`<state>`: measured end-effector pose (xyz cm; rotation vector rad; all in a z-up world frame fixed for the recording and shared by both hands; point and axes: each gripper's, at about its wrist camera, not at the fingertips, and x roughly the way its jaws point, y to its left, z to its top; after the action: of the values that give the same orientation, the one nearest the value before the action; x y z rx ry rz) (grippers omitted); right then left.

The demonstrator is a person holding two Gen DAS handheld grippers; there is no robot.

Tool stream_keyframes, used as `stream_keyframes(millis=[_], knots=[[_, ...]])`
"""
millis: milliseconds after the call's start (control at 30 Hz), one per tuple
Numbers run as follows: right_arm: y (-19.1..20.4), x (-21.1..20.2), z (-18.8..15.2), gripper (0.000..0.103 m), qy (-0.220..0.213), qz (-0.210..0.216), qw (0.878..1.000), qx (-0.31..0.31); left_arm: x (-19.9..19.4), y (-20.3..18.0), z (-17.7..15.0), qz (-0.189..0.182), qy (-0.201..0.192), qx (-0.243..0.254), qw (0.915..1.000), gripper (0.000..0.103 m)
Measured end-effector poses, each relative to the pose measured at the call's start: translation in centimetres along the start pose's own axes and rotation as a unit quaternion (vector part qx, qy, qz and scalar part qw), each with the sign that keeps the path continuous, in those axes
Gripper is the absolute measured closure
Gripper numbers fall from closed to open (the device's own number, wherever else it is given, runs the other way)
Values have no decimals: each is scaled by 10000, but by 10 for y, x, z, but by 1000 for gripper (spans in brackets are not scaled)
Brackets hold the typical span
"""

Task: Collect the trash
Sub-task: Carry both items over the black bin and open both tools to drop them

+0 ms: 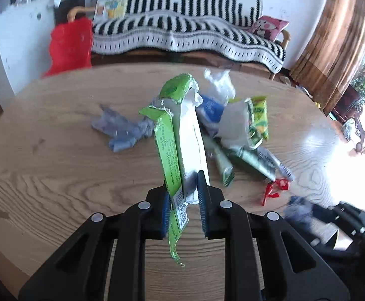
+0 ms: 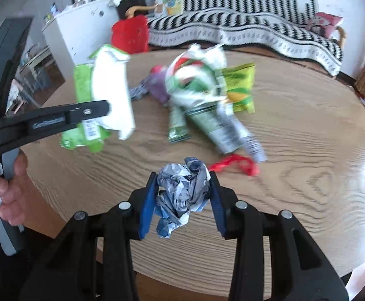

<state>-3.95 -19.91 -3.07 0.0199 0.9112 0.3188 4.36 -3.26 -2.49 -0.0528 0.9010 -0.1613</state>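
1. The left gripper (image 1: pixel 183 198) is pinching a torn green and white carton (image 1: pixel 182 135), its blue pads pressed on the lower end. The carton is lifted clear of the wooden table (image 1: pixel 57 175); the right wrist view shows it hanging in the air over the left part of the table.

2. The right gripper (image 2: pixel 182 200) is clamped on a crumpled ball of blue and white paper (image 2: pixel 182 195), also held above the table, over its near edge.

3. So two pieces are in hand but not yet put away. No bin or trash bag is plainly visible in either view, so I cannot tell where they are meant to go.

4. Most of the trash is left. A pile sits near the middle of the table: a yellow and green snack bag (image 2: pixel 240 87), a crumpled white wrapper (image 2: pixel 197 75), a green foil packet (image 2: pixel 178 128), and a long green and silver tube-like wrapper (image 2: pixel 222 130), all touching or overlapping.

5. Just beside the pile, toward the near edge, lies a red ribbon scrap (image 2: pixel 235 165). To the left of the pile lies a crumpled grey-blue plastic bag (image 1: pixel 122 130).

6. Judged from this, the task is in its early part: two pieces picked up, at least six waiting.
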Motion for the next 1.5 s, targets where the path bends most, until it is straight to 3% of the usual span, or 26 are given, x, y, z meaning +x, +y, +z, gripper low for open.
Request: stream_keyframes(millis=[133, 267, 433, 600, 733, 900, 1133, 1500], knots=[[-54, -28, -3, 63, -204, -263, 9986, 418, -5, -31, -1, -269, -71, 219, 9994, 84], [-109, -57, -20, 63, -340, -660, 9933, 887, -3, -85, -7, -627, -53, 617, 9961, 84], [-192, -99, -61, 63, -401, -1274, 9780, 1599, -3, -176, -22, -1231, -64, 1340, 9833, 84], [-268, -138, -114, 63, -337, -1893, 9539, 2306, 5, -269, -55, -1922, 103, 2038, 9599, 84], [-308, -155, -154, 62, -188, -2179, 9365, 2743, 14, -343, -93, -2465, 319, 2639, 9320, 84], [-347, -164, -201, 62, 101, -2308, 9182, 3219, 39, -411, -136, -2999, 867, 3005, 9013, 84], [-364, -168, -230, 62, 250, -2382, 9070, 3465, 72, -460, -172, -3122, 1401, 3192, 8838, 84], [-367, -166, -231, 61, 235, -2291, 9058, 3556, 87, -471, -169, -3112, 1496, 3297, 8787, 80]])
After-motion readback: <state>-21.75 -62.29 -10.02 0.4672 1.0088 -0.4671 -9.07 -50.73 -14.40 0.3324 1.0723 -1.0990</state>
